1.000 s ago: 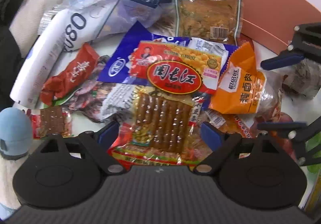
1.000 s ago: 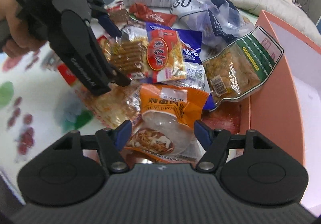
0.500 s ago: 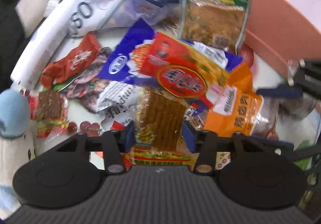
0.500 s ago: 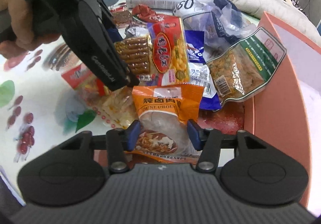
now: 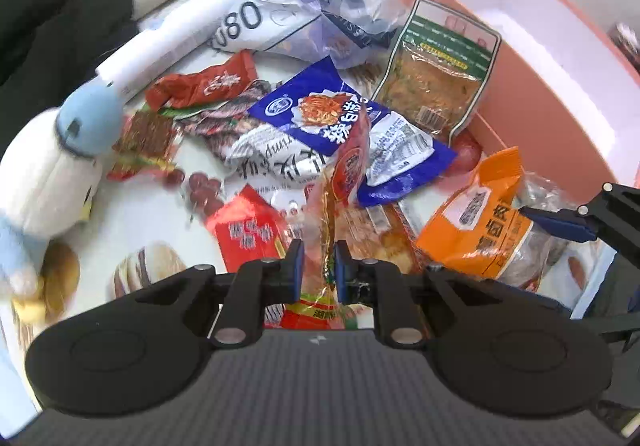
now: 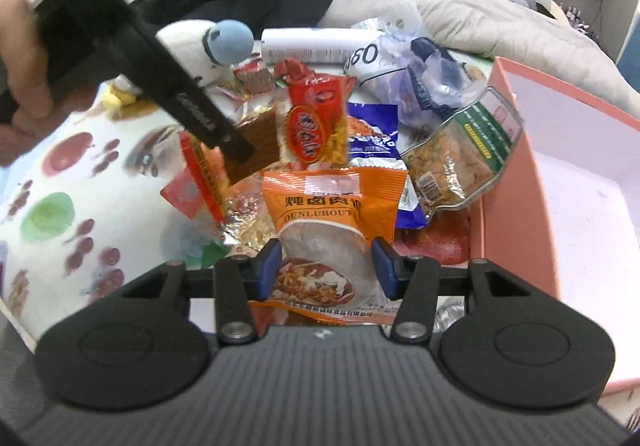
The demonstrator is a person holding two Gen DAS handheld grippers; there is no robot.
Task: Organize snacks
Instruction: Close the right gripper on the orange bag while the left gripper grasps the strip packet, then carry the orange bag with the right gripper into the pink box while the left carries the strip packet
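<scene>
My left gripper [image 5: 319, 262] is shut on a red and yellow snack packet [image 5: 348, 166] and holds it lifted and edge-on above the snack pile; the packet also shows in the right wrist view [image 6: 316, 122]. My right gripper [image 6: 326, 264] is closed on the sides of an orange snack packet [image 6: 332, 206], also seen at the right in the left wrist view [image 5: 476, 222]. A pink box [image 5: 532, 58] with a white inside stands at the right, also in the right wrist view [image 6: 568, 150].
Several other snacks lie in the pile: a blue packet [image 5: 320, 110], a clear green-topped pouch [image 5: 440, 74], a small red packet [image 5: 204, 82]. A white and blue plush toy [image 5: 52, 166], a white tube [image 5: 168, 42], plastic bags and dark clothing sit behind.
My left gripper shut on the red and yellow packet and lifted it off the pile. My right gripper closed in on the orange packet.
</scene>
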